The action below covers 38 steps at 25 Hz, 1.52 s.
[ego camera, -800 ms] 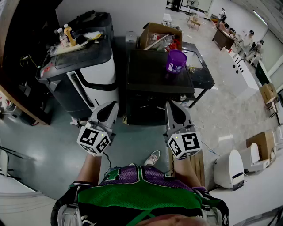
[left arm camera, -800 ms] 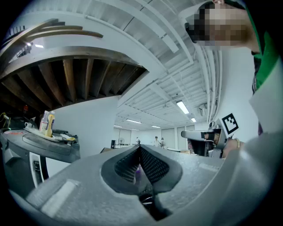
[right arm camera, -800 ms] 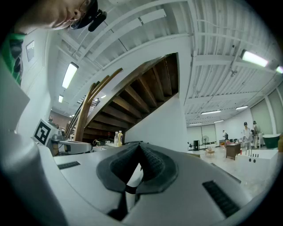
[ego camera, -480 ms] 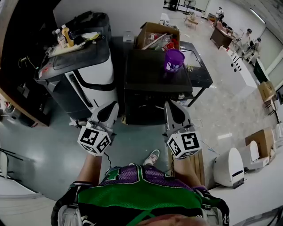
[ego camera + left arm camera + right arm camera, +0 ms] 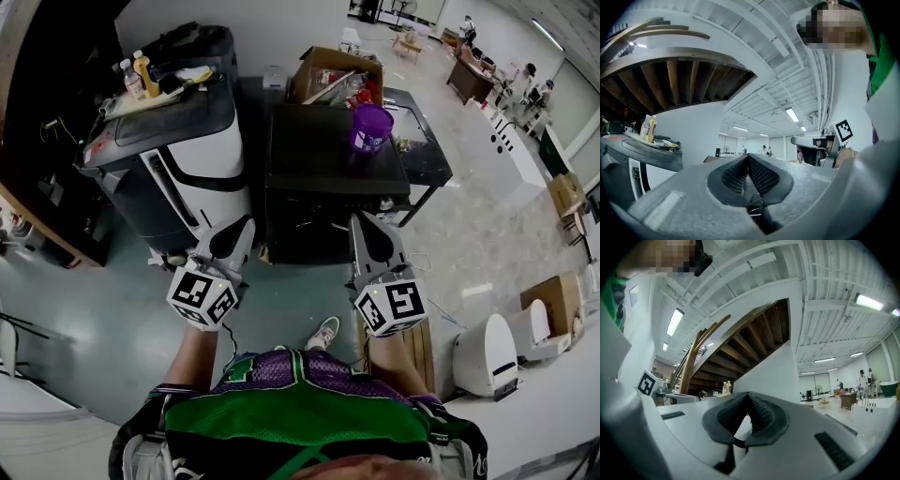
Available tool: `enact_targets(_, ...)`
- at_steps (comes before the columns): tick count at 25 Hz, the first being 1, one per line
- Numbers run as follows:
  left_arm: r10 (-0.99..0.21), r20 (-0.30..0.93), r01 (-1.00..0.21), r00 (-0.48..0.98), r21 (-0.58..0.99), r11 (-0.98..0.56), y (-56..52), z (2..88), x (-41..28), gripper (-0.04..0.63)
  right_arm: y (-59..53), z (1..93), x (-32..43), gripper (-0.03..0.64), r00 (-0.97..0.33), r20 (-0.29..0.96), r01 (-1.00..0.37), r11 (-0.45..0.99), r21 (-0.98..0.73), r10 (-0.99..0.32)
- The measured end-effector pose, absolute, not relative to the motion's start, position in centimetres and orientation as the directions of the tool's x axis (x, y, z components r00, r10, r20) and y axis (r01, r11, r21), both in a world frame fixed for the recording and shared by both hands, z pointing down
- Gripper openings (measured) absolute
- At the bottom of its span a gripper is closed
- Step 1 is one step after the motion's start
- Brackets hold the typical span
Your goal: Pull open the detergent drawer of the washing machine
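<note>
The washing machine [image 5: 192, 159], white-fronted with a dark top, stands at the left of the head view; I cannot make out its detergent drawer. My left gripper [image 5: 236, 228] hangs in the air just short of the machine's lower right corner, shut and holding nothing. My right gripper [image 5: 364, 225] is level with it, in front of a black cabinet [image 5: 328, 169], also shut and holding nothing. In the left gripper view the left gripper [image 5: 748, 157] has its ribbed pads together, and the machine [image 5: 644, 161] is at the left. In the right gripper view the right gripper [image 5: 748, 395] is pressed together at the tips.
A tray with bottles [image 5: 141, 75] lies on the machine's top. A purple cup [image 5: 372, 127] stands on the black cabinet, with an open cardboard box [image 5: 333, 80] behind it. A white appliance [image 5: 487, 356] sits on the floor to the right. People stand far back [image 5: 530, 80].
</note>
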<state>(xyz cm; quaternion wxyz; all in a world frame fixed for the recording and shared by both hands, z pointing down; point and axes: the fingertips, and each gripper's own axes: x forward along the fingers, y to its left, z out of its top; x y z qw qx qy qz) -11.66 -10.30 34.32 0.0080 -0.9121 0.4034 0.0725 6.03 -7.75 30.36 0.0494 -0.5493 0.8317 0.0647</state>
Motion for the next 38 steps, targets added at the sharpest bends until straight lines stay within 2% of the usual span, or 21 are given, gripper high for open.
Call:
enact_targets(14, -0.732, -0.127, -0.722, 0.669, 0.122, -0.681, -11.7, 36.8, -11.3, 0.018, -8.3, 31.5, 5.8, 0.002, -0.405, -0.116, -0.914, 0.403, 0.04, -0.907)
enact_targets(26, -0.685, -0.191, -0.671, 0.703, 0.141, -0.728, -14.7, 35.4, -8.5, 0.02, -12.9, 31.0, 7.3, 0.002, -0.447, -0.137, -0.894, 0.447, 0.034, -0.884)
enact_targets(27, -0.67, -0.197, -0.654, 0.715, 0.15, -0.742, -14.9, 35.2, -8.2, 0.035, -13.3, 30.9, 7.3, 0.002, -0.45, -0.137, -0.892, 0.45, 0.036, -0.882)
enact_targets(31, -0.584, -0.2, -0.555, 0.787, 0.185, -0.811, -15.4, 35.4, -6.2, 0.29, -15.0, 30.9, 7.3, 0.002, -0.465, -0.131, -0.885, 0.465, 0.032, -0.875)
enact_targets(32, -0.566, -0.197, -0.536, 0.8, 0.186, -0.823, -15.5, 35.7, -5.7, 0.331, -15.3, 31.0, 7.2, 0.002, -0.468, -0.13, -0.883, 0.468, 0.032, -0.874)
enact_targets(34, -0.546, -0.183, -0.517, 0.817, 0.186, -0.836, -16.0, 36.6, -5.0, 0.37, -15.9, 31.0, 7.2, 0.002, -0.476, -0.132, -0.879, 0.475, 0.037, -0.87)
enact_targets(38, -0.538, -0.18, -0.474, 0.824, 0.3, -0.828, -18.2, 39.7, -4.2, 0.377, -17.0, 31.7, 7.4, 0.002, -0.486, -0.126, -0.874, 0.484, 0.045, -0.865)
